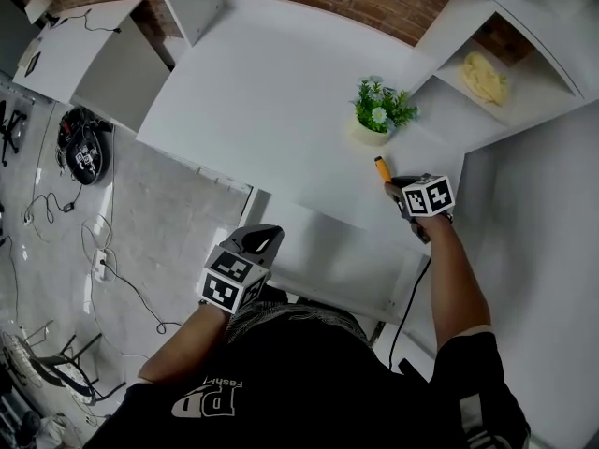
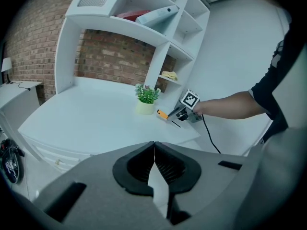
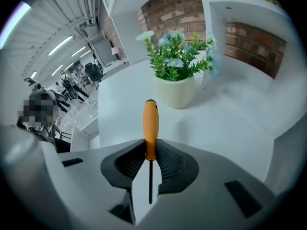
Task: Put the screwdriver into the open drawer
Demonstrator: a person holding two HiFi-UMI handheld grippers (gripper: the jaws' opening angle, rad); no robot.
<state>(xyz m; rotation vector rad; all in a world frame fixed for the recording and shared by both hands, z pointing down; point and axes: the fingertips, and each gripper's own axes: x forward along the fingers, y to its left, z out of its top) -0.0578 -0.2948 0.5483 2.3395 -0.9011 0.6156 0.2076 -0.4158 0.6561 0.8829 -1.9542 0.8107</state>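
The screwdriver (image 3: 150,126) has an orange handle and a thin black shaft. My right gripper (image 3: 150,153) is shut on the handle's lower end, and the handle points ahead toward a potted plant (image 3: 177,66). In the head view the right gripper (image 1: 394,187) holds the screwdriver (image 1: 381,167) over the white desk's right part, just in front of the plant (image 1: 379,110). The open drawer (image 1: 337,262) juts out under the desk's front edge. My left gripper (image 1: 266,236) hangs by the drawer's left front corner. Its jaws are shut and empty in the left gripper view (image 2: 153,150).
White shelves rise at the right, one holding a yellow object (image 1: 482,76). A black cable (image 1: 412,293) trails from the right gripper. A white side table (image 1: 84,50) stands at the left. Cables and a black device (image 1: 84,146) lie on the floor.
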